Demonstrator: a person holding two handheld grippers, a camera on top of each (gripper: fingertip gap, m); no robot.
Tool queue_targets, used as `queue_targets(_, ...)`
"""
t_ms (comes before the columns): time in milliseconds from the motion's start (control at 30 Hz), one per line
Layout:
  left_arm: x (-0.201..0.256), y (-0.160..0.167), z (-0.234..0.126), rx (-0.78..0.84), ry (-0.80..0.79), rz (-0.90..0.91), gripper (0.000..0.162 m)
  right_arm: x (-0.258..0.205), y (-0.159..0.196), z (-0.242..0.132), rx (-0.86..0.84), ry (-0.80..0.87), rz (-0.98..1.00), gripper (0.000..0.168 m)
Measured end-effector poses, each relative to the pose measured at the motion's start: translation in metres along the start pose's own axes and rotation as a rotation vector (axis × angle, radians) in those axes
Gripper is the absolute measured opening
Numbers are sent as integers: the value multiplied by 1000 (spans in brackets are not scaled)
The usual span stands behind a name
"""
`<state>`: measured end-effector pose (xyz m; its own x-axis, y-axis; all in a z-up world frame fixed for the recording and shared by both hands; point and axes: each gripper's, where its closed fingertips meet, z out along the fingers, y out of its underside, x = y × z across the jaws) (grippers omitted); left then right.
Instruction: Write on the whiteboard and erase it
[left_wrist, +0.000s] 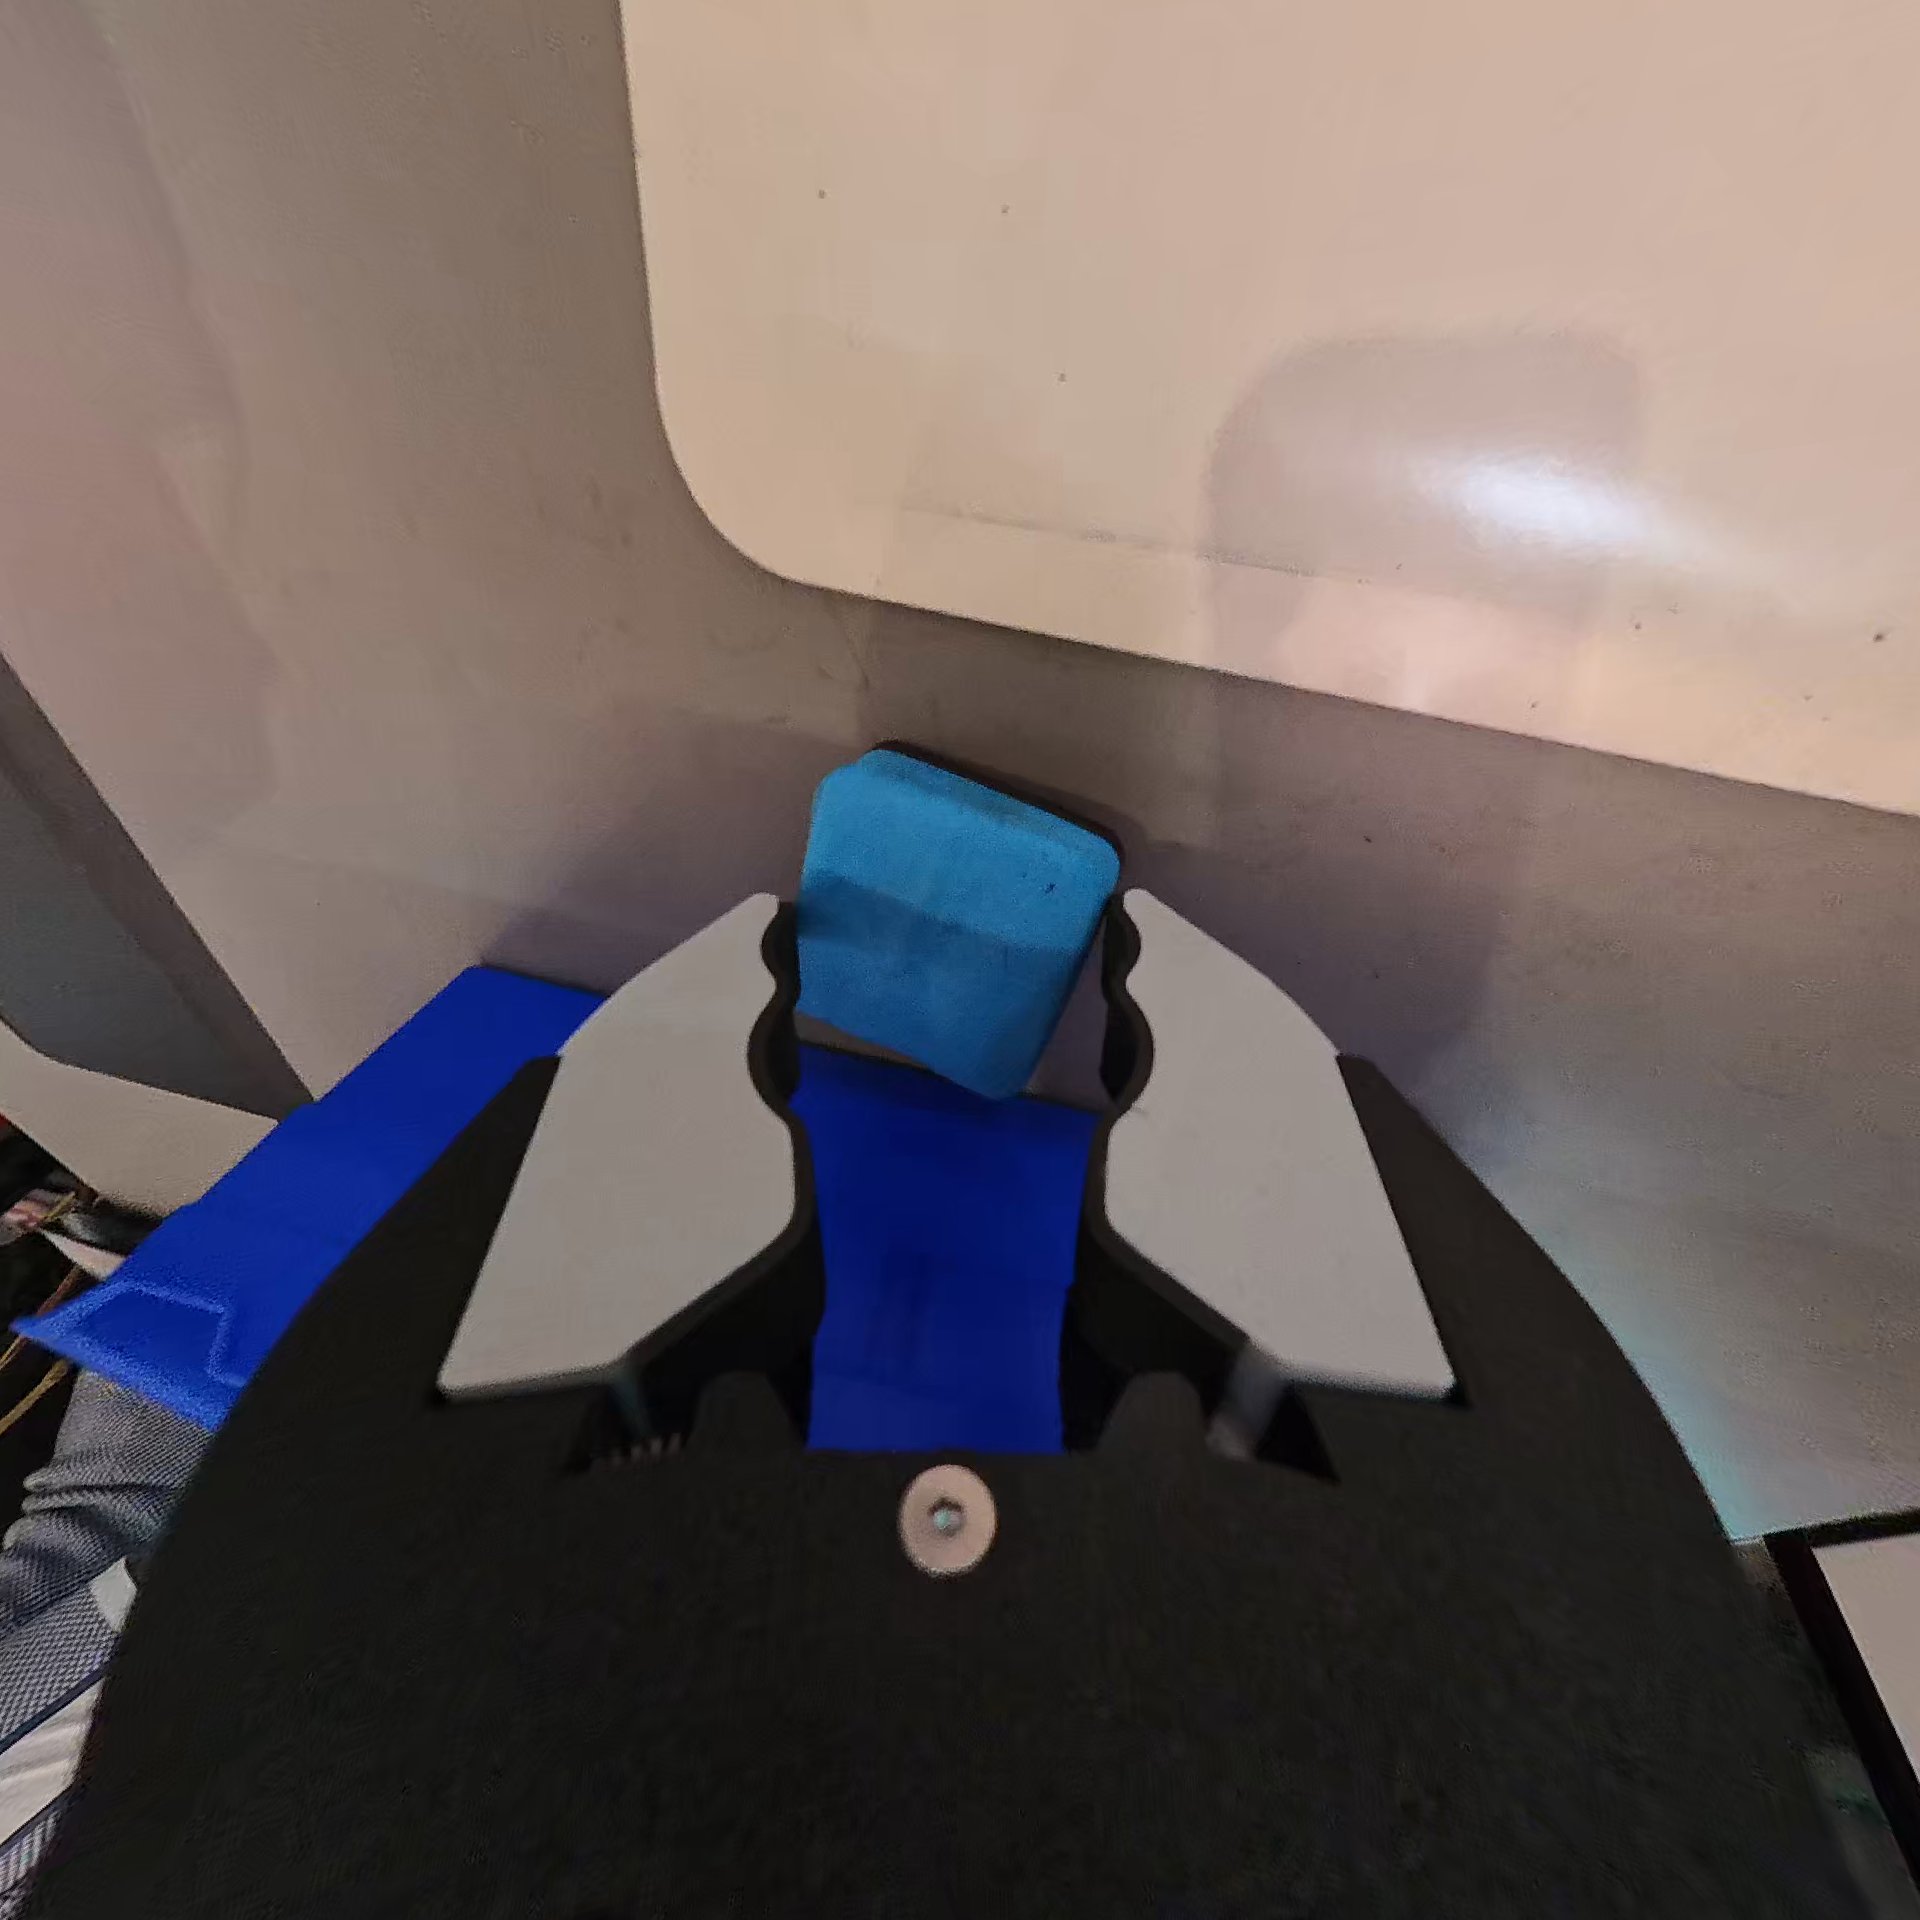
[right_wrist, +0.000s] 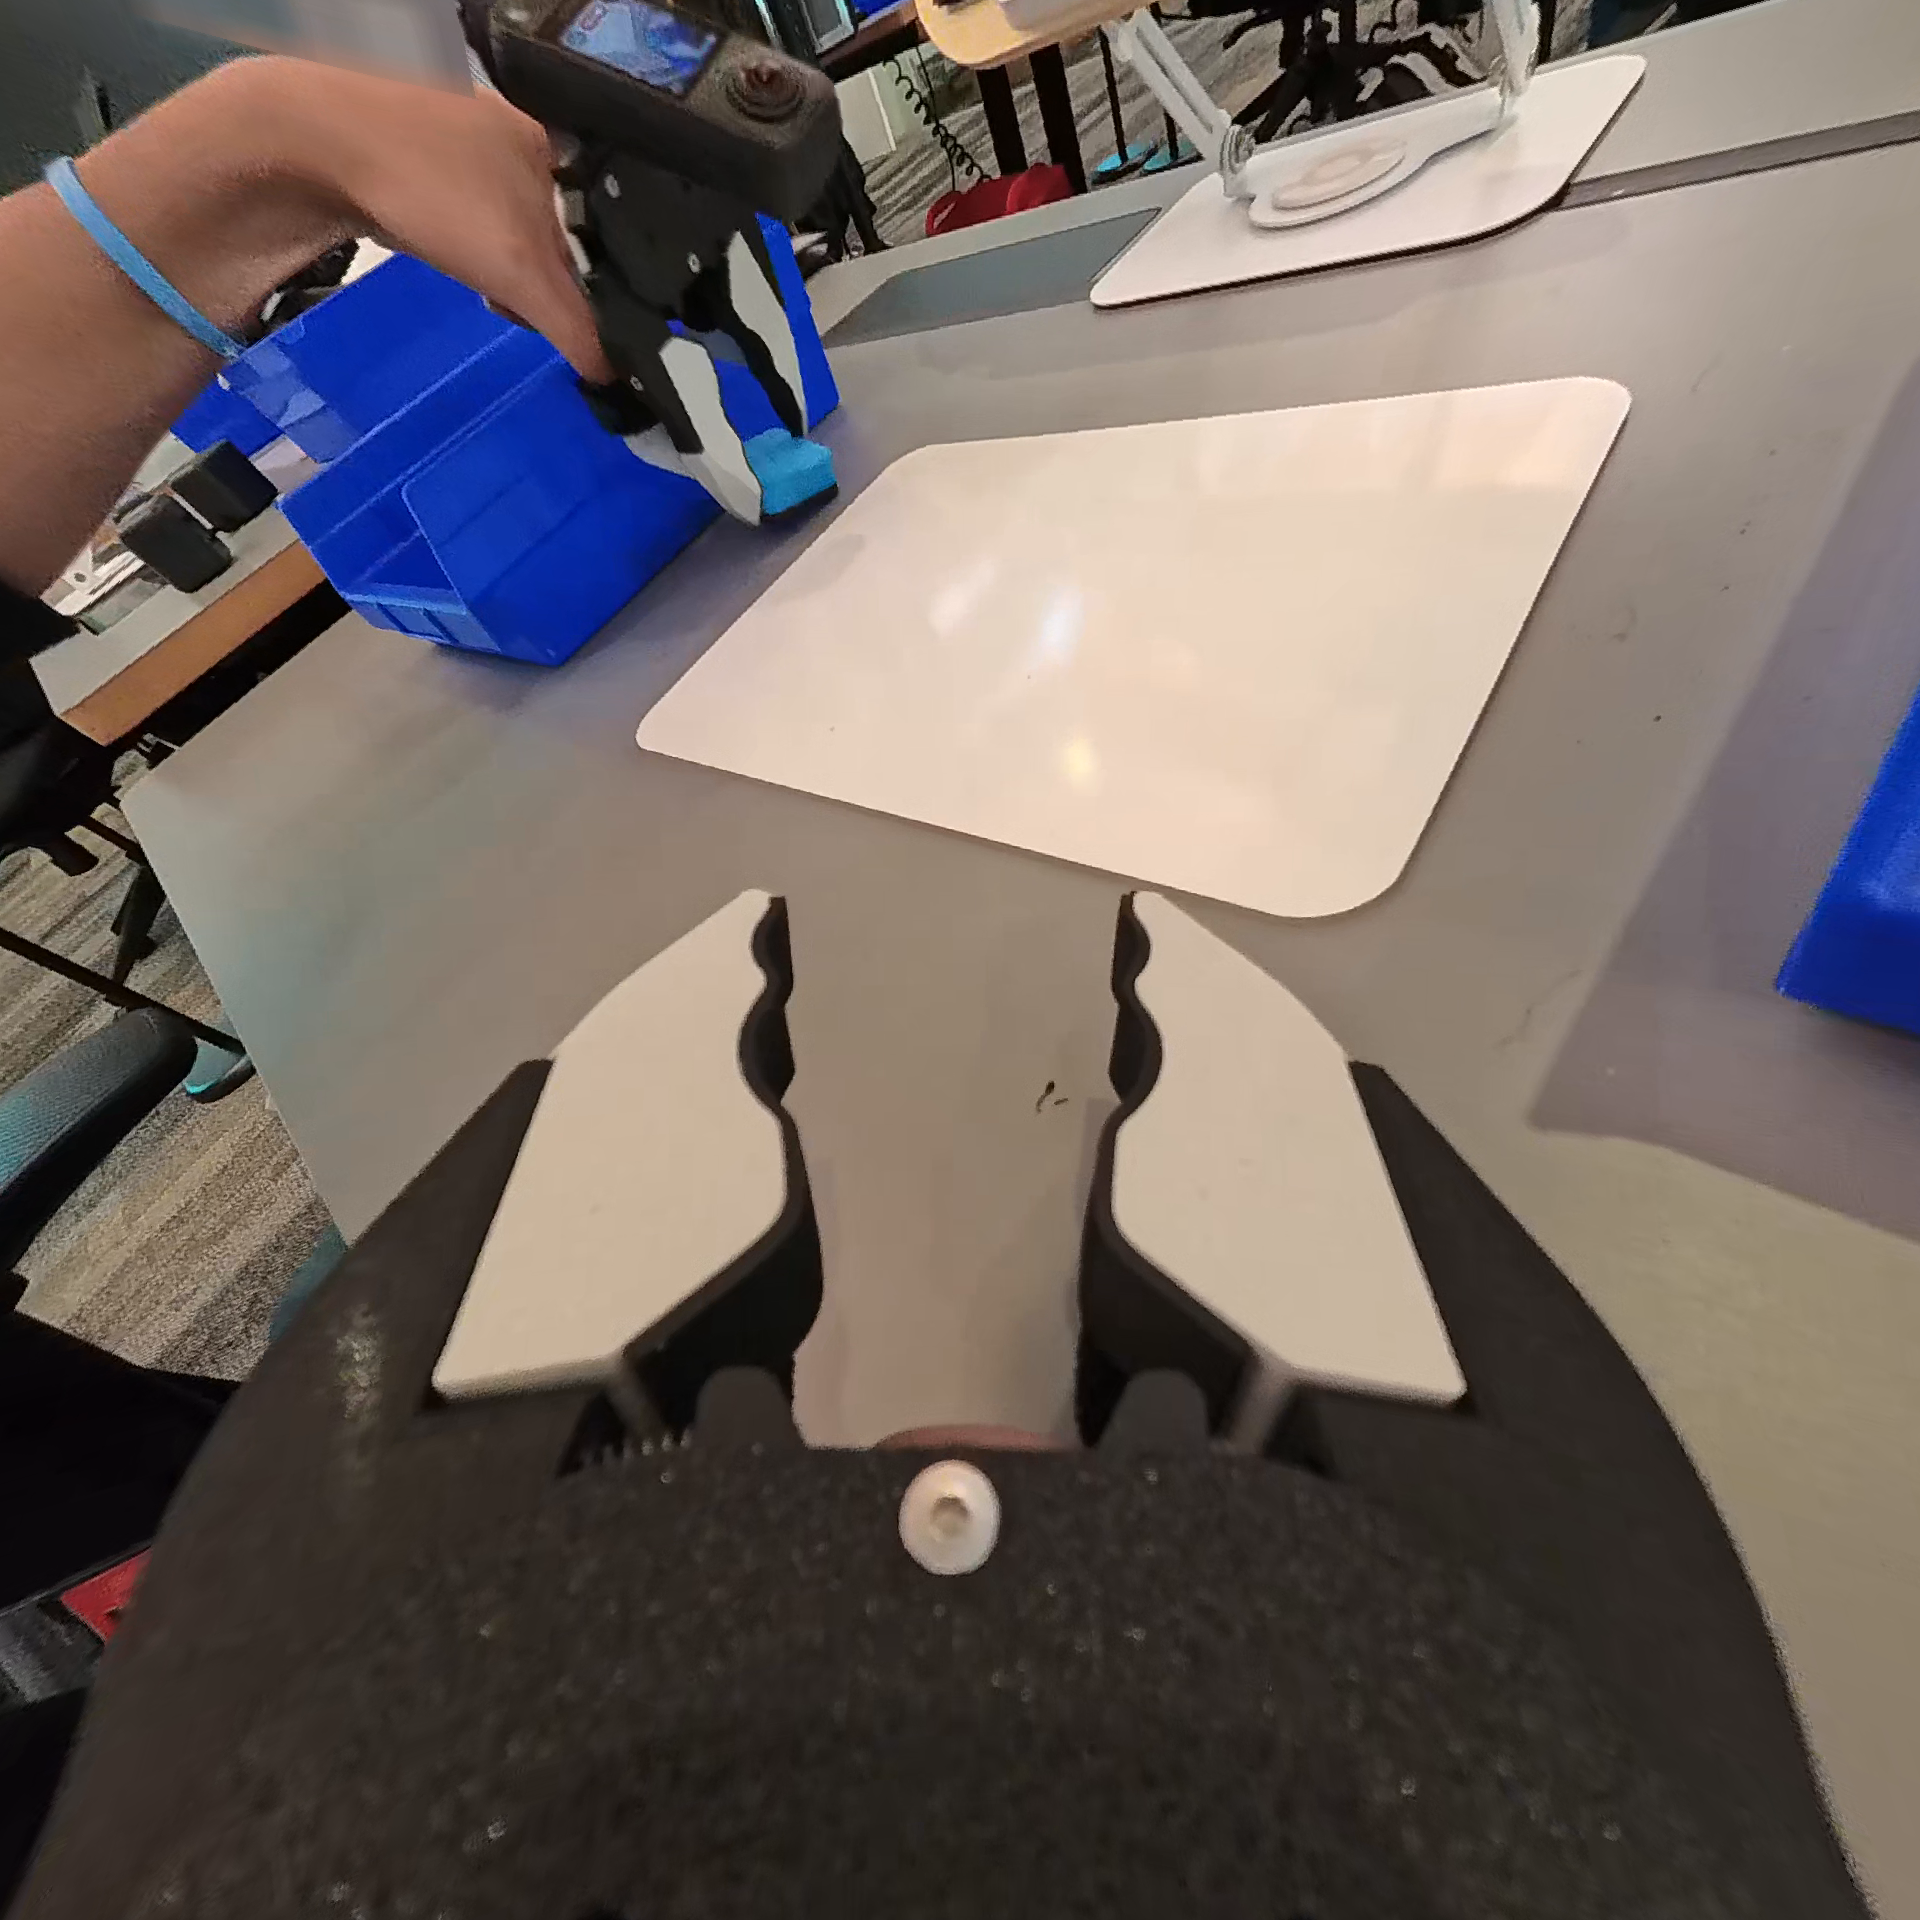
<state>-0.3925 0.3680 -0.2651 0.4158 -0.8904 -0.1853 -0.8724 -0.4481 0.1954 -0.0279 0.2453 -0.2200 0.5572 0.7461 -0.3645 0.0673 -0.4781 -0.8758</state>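
A big grey table (right_wrist: 520, 883) fills the room's near side, with chairs and other desks far behind it. In the right wrist view the whiteboard (right_wrist: 1143, 644) lies flat in the middle of the table. It looks all white and clean. I see no writing on it.

At about 10 o'clock from the board sits a blue bin (right_wrist: 468, 520). Just beside the bin, near the board's corner, the left gripper (right_wrist: 774, 468) comes down on a light blue eraser (right_wrist: 795, 468). A person's hand (right_wrist: 416, 208) holds that gripper.

In the left wrist view the eraser (left_wrist: 951, 925) sits tilted between the two fingers (left_wrist: 665, 1143). One finger looks like it touches the eraser and a small gap shows at the other side, so I cannot tell if the fingers are pinching it or just sitting around it. The whiteboard (left_wrist: 1247, 312) is at 12 to 1 o'clock, a little way from the eraser. The eraser is not on the board.

The right gripper (right_wrist: 951, 935) hangs over bare table at 6 o'clock from the board. Its fingers are spread wide and hold nothing. No pen shows anywhere.

My guess: the board is clean, so either the writing is not begun or the wiping is done. The pictures alone cannot say which. The eraser is at the bin, either being picked up or put back.
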Motion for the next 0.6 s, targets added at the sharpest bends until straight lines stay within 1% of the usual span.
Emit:
queue_targets(233, 8, -9, 7, 3, 15, -21, 57, 2, -1, -2, 3, 0, 8, 59)
queue_targets(300, 6, -9, 5, 20, 5, -59, 68, 2, -2, -3, 8, 1, 4, 59)
queue_targets(367, 6, -10, -9, 78, 1, -98, 71, 3, -5, -4, 21, 4, -5, 59)
queue_targets(400, 6, -12, -22, 137, -9, -131, 72, 3, -6, -5, 26, 7, -11, 59)
queue_targets(467, 9, -19, -60, 319, -54, -239, 70, 6, -8, -7, 29, 20, -26, 59)
queue_targets(500, 14, -24, -84, 445, -89, -294, 70, 8, -8, -8, 29, 30, -37, 59)
queue_targets(567, 40, -33, -132, 726, -112, -412, 62, 11, -8, -9, 25, 56, -67, 59)
queue_targets(600, 57, -37, -151, 868, -105, -489, 66, 12, -8, -9, 21, 67, -84, 59)
